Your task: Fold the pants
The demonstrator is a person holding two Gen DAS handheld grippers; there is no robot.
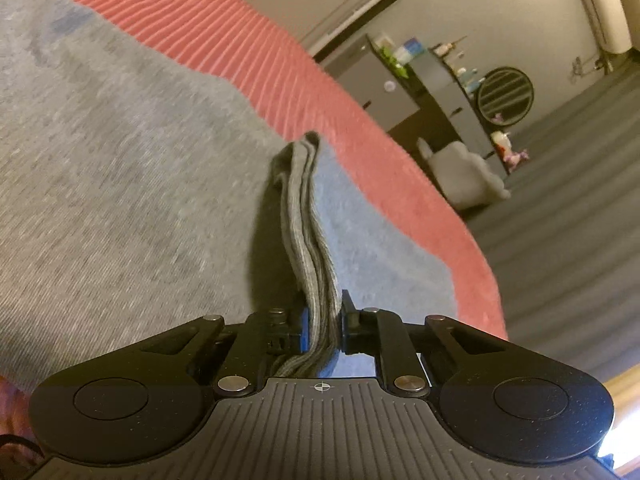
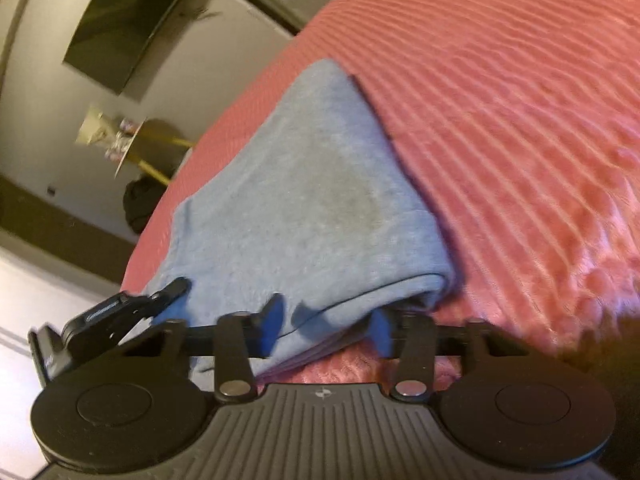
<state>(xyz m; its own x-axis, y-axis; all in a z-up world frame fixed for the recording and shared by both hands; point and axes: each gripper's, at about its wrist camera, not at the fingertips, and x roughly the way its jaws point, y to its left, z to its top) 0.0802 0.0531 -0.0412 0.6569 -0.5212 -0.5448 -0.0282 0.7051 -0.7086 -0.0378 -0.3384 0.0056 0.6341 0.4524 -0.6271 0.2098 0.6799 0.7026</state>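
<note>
Grey pants (image 1: 120, 168) lie folded on a red ribbed bedspread (image 1: 224, 48). My left gripper (image 1: 322, 320) is shut on a raised, layered edge of the pants (image 1: 306, 216), which stands as a ridge between the blue pads. In the right wrist view the folded pants (image 2: 312, 184) lie near the bed's left edge. My right gripper (image 2: 326, 324) grips their near thick fold, with one finger (image 2: 272, 316) above the cloth and the other (image 2: 380, 328) under it. The left gripper (image 2: 120, 312) shows at the left on the same near edge.
The bedspread (image 2: 500, 120) stretches to the right of the pants. The bed's edge (image 1: 472, 264) drops to a striped floor (image 1: 568, 240). Beyond stand a dark dresser (image 1: 432, 92), a pale soft toy (image 1: 460, 176), a wall screen (image 2: 128, 24) and a small round table (image 2: 132, 144).
</note>
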